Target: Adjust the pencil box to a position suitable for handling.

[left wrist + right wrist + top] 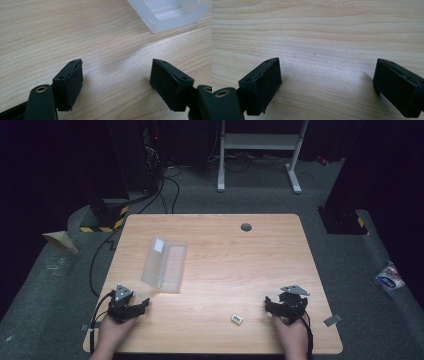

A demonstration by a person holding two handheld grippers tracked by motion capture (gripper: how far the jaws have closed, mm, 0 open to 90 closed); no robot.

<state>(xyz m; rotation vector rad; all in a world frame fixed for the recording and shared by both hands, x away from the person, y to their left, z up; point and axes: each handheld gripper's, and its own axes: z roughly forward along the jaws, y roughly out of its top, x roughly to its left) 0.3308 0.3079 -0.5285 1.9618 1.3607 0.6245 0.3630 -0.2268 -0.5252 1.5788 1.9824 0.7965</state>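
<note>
Your left gripper sits near the table's near left corner, held low over the wood with your left hand behind it at the near edge. In the left gripper view its jaws stand wide apart with bare wood grain between them, holding nothing; one pad casts a soft shadow on the surface just beneath it.

Your right gripper is near the near right corner, your right hand coming in over the near edge. In the right gripper view its jaws are also spread wide, with nothing but wood between them.

Between your two grippers, closer to the right one and close to the near edge, a small pale object lies flat on the table, apart from both grippers; it is too small to tell what it is.

Farther in, toward the left edge and just beyond your left gripper, a clear plastic box lies open on the wood, with a white patch near its far end. In the left gripper view one corner of it shows at the upper right, well clear of the jaws.

Near the far edge, right of centre, there is a round dark cable hole in the tabletop.
</note>
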